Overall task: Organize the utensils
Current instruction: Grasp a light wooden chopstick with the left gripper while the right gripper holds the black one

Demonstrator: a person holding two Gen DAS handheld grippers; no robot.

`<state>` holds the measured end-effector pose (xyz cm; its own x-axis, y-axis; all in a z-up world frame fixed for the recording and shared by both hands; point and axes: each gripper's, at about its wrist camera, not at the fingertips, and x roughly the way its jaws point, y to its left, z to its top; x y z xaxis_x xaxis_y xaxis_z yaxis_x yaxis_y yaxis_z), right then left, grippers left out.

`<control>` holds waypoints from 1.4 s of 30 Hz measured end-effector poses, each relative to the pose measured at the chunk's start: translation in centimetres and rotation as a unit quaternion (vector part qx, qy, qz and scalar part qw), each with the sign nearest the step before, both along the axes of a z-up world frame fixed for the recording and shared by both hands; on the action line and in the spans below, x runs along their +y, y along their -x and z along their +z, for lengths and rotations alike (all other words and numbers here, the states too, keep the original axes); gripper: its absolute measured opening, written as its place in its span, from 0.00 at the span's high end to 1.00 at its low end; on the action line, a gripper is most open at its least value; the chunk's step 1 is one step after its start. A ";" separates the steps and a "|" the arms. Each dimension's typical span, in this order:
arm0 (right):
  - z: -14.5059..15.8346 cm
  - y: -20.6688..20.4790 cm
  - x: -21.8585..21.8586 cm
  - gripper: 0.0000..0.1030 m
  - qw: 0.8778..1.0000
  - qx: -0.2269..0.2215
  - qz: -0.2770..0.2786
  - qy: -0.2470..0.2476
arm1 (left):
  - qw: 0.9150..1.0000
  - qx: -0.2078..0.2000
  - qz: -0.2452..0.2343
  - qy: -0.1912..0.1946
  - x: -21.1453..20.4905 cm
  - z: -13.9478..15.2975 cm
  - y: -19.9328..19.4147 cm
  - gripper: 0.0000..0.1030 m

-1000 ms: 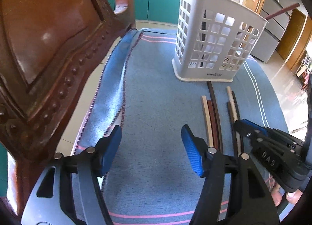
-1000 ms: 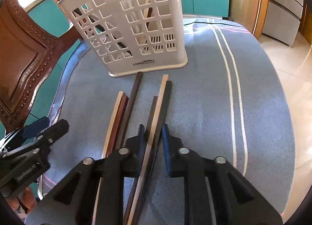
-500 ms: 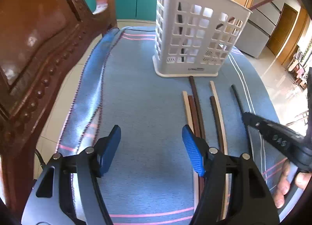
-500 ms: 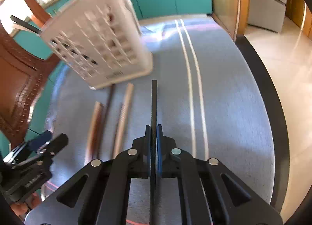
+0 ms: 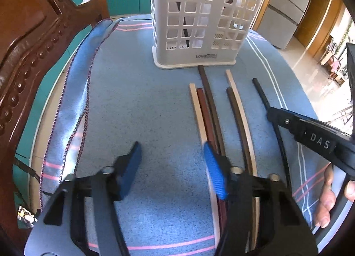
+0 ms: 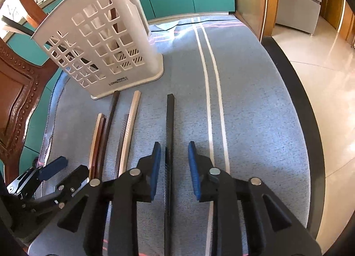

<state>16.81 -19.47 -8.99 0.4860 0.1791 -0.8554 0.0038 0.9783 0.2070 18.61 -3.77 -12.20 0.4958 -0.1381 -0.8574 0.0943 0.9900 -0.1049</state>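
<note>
A white lattice utensil basket [image 5: 199,22] [image 6: 104,45] stands on the blue cloth with a few chopsticks inside. In front of it lie several loose chopsticks [image 5: 208,109] [image 6: 131,122], cream, reddish and dark brown. A black chopstick [image 6: 170,118] [image 5: 263,98] lies apart to their right, running between the jaws of my right gripper [image 6: 174,165] [image 5: 310,131]. Those jaws are opening and the pads stand clear of the stick. My left gripper [image 5: 173,165] [image 6: 66,169] hovers at the left edge of the group; its jaws are closing with only cloth between them.
A carved wooden chair [image 5: 33,56] [image 6: 13,100] stands close on the left. The blue striped cloth [image 5: 133,100] covers the round table, folded along its left side. The table's dark rim [image 6: 299,100] and the tiled floor lie to the right. A person's fingers [image 5: 326,200] hold the right gripper.
The right gripper carried the black chopstick rightward out of the group, laid it on the cloth and opened off it. The left gripper came nearer the loose chopsticks and its jaws narrowed.
</note>
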 end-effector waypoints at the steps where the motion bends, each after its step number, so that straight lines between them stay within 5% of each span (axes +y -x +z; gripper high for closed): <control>1: 0.0 0.0 0.0 0.71 1.000 0.000 0.001 0.000 | 1.000 -0.002 0.002 -0.004 0.2 -0.1 0.0 0.61; 6: 0.0 -0.2 0.3 0.69 1.000 0.002 0.000 -0.001 | 1.000 0.000 0.021 0.016 1.8 -0.2 -0.2 0.83; 9: 0.2 -0.1 0.1 0.69 1.000 -0.001 0.000 -0.003 | 0.998 -0.006 0.037 0.059 2.7 0.2 -0.3 0.83; 11: 0.4 0.0 -0.1 0.69 1.000 -0.004 -0.001 -0.003 | 0.997 -0.013 0.019 0.071 2.1 0.6 -0.2 0.74; 16: 0.2 0.1 -0.6 0.65 1.000 0.002 -0.005 0.002 | 0.998 0.001 -0.030 0.056 -1.2 -0.4 -0.1 0.71; 24: 0.1 0.1 -0.2 0.63 1.000 0.005 0.002 0.006 | 0.999 -0.013 -0.026 0.030 -1.9 -0.1 0.1 0.60; 39: 0.1 0.4 0.0 0.58 1.000 0.004 0.011 0.025 | 0.999 -0.007 -0.007 0.040 -0.9 -0.2 0.0 0.67; 42: 0.1 0.4 0.3 0.58 0.999 0.005 0.014 0.029 | 0.999 -0.013 -0.014 0.028 -2.0 -0.2 0.1 0.75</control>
